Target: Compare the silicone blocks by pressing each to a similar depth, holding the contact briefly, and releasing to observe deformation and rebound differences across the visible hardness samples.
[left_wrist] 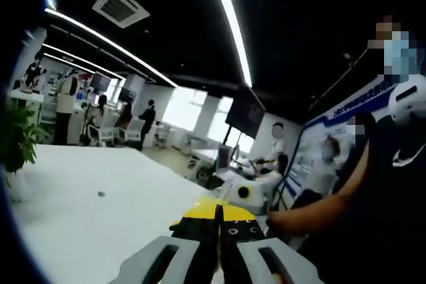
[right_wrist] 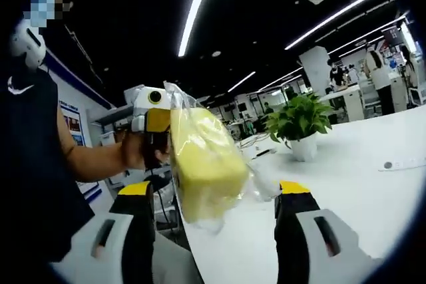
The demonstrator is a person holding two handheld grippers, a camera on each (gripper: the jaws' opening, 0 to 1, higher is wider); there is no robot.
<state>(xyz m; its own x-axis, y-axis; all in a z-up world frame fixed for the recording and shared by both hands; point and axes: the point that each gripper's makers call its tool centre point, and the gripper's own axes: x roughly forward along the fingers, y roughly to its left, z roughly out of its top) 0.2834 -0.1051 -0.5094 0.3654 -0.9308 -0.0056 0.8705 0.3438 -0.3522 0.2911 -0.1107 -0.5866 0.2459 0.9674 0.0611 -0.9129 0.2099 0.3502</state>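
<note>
Clearly the thing of interest is the yellow silicone block (right_wrist: 203,164), seen in the right gripper view at about 9 o'clock from the picture's centre. It is a pale, matt yellow slab with softly rounded corners, wrapped in a clear plastic bag (right_wrist: 256,181) whose loose, crinkled film sticks out above it toward 12 o'clock and trails off toward 4 o'clock. Its long axis runs from about 11 o'clock down to 5 o'clock, the upper end toward the other gripper, the lower end toward the camera.

The left tool (right_wrist: 156,124) comes in from 9 o'clock, held by a person's hand (right_wrist: 136,151), and it touches the block's upper end; whether it pinches the block or only the bag I cannot tell. In the left gripper view the left tool (left_wrist: 218,241) has its jaws pressed together, with a yellow patch just past the tips.

The right tool (right_wrist: 216,194) stands wide, its yellow-capped jaws at 7 and 5 o'clock with the block hanging in the gap between them, touching neither as far as can be seen.

Below lies the white worktop (right_wrist: 346,164), with a potted plant (right_wrist: 299,121) at 2 o'clock. A wall board (left_wrist: 313,154) with blue bands carries writing too small to read. A white swoosh-like mark shows on the person's dark shirt (right_wrist: 26,164).
</note>
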